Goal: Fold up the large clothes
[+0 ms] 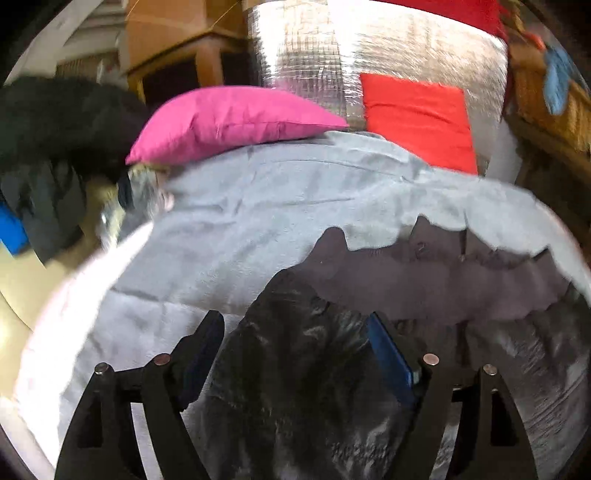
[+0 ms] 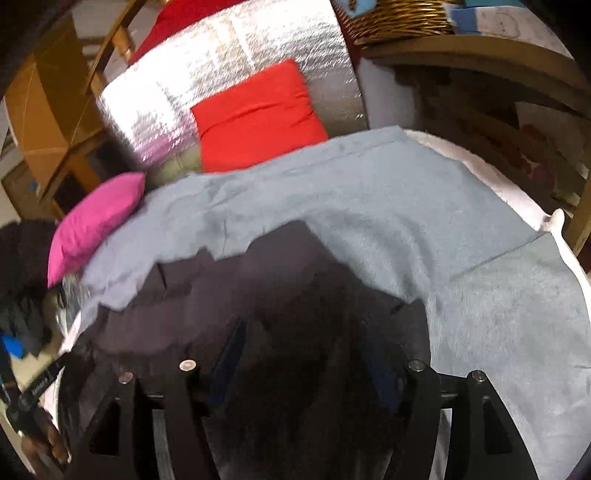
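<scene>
A large dark garment (image 1: 303, 369), black and shiny in front and dull purple-grey further back, lies on a grey-blue sheet (image 1: 258, 206) spread over a bed. My left gripper (image 1: 295, 343) hovers low over it, open, and the black cloth fills the space between its fingers (image 1: 388, 354) without being pinched. In the right wrist view the same garment (image 2: 295, 288) is a dark blur. My right gripper (image 2: 308, 354) stands open over it, with cloth under and between the jaws. The sheet (image 2: 443, 240) stretches away to the right.
A pink pillow (image 1: 229, 118) and a red cushion (image 1: 417, 118) rest at the far side against a silver foil-covered backrest (image 1: 303, 55). Dark clothes (image 1: 55, 122) are piled at the left. A wicker basket (image 2: 399, 14) sits on a wooden shelf at the back right.
</scene>
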A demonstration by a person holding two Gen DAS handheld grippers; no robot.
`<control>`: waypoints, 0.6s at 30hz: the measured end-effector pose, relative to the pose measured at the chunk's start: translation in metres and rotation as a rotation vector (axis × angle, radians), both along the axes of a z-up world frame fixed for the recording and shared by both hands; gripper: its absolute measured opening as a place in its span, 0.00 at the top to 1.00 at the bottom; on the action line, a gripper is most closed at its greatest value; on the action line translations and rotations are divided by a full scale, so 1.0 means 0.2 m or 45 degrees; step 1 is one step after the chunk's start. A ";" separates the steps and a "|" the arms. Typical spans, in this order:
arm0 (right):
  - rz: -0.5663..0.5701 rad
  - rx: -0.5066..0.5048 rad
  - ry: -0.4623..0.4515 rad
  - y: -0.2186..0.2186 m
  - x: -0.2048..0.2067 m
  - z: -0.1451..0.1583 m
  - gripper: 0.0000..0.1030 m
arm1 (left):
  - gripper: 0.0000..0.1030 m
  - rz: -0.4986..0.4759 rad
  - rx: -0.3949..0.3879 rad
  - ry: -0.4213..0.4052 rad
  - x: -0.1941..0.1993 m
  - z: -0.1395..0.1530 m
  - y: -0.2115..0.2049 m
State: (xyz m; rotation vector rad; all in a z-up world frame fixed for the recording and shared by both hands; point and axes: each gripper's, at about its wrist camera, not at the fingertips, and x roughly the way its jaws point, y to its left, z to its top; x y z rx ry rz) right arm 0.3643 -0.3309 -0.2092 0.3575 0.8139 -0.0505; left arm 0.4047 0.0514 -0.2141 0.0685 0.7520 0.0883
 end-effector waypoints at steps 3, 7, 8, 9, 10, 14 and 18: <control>-0.027 -0.013 0.092 0.00 0.04 -0.08 0.35 | 0.22 -0.090 0.098 0.101 0.01 -0.08 -0.08; -0.058 -0.070 0.171 -0.01 0.08 -0.15 0.49 | 0.22 -0.117 0.197 0.229 0.05 -0.22 -0.12; -0.065 -0.045 0.164 -0.02 0.08 -0.14 0.51 | 0.22 -0.117 0.175 0.230 0.05 -0.20 -0.11; -0.068 -0.022 0.150 -0.04 0.08 -0.13 0.51 | 0.22 -0.121 0.152 0.227 0.05 -0.19 -0.10; -0.065 0.018 0.095 -0.06 0.07 -0.10 0.51 | 0.22 -0.125 0.110 0.218 0.06 -0.17 -0.08; -0.057 0.056 -0.076 -0.09 0.10 0.03 0.44 | 0.22 -0.091 -0.023 0.199 0.10 -0.14 -0.02; -0.039 0.073 -0.073 -0.10 0.28 0.05 0.40 | 0.22 -0.091 -0.083 0.212 0.12 -0.15 -0.03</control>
